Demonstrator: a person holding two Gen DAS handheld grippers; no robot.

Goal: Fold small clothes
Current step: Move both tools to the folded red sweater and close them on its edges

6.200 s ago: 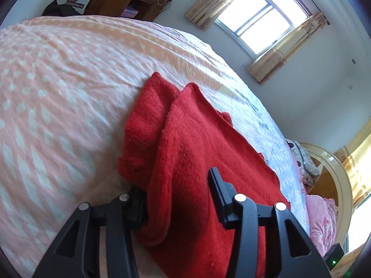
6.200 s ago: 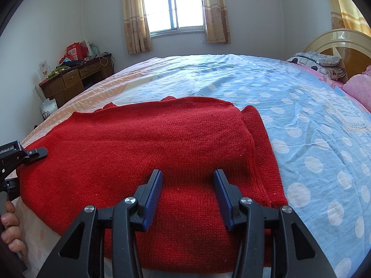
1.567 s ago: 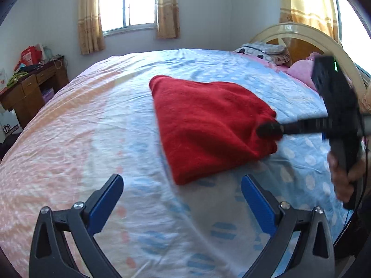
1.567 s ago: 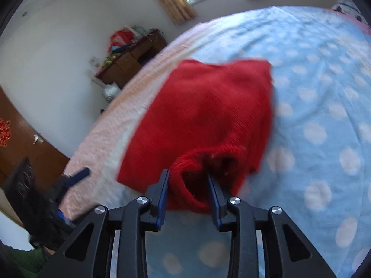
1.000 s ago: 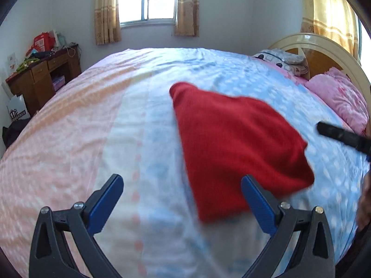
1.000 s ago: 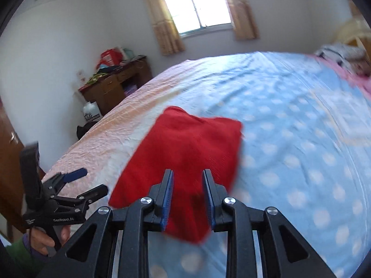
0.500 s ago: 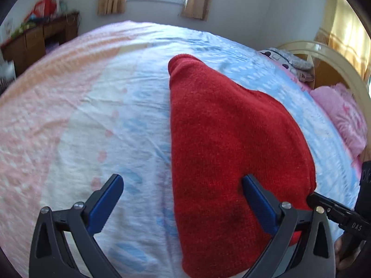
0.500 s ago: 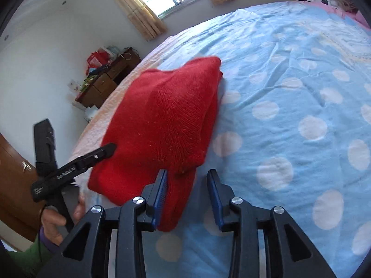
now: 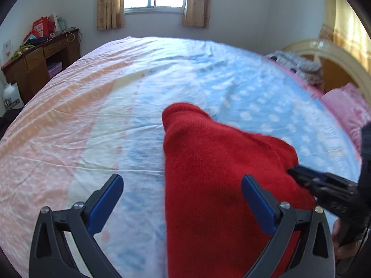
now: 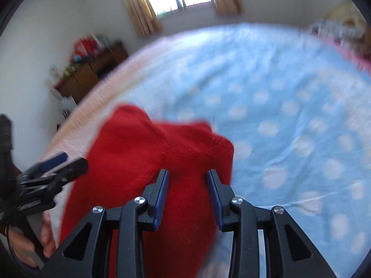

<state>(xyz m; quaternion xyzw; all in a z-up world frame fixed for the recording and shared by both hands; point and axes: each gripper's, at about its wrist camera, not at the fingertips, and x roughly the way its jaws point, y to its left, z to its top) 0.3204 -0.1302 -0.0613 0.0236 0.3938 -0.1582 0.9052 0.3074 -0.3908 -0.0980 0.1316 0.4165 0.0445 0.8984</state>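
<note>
Bedsheet (image 9: 143,85) is carrying a red knitted sweater (image 9: 208,185), lying folded near its front edge with one fold likely left. Left gripper (image 9: 183,200) is hovering wide open over it; right gripper (image 10: 187,194) is straddling a bunched fold, whether pinching I cannot tell.

Wooden desk (image 9: 39,62) sits off the bed's (image 9: 116,106) far-left corner with red bags (image 9: 43,26) on top. Pink pillow (image 9: 347,108) lies at its right edge, by the headboard (image 9: 336,53).
</note>
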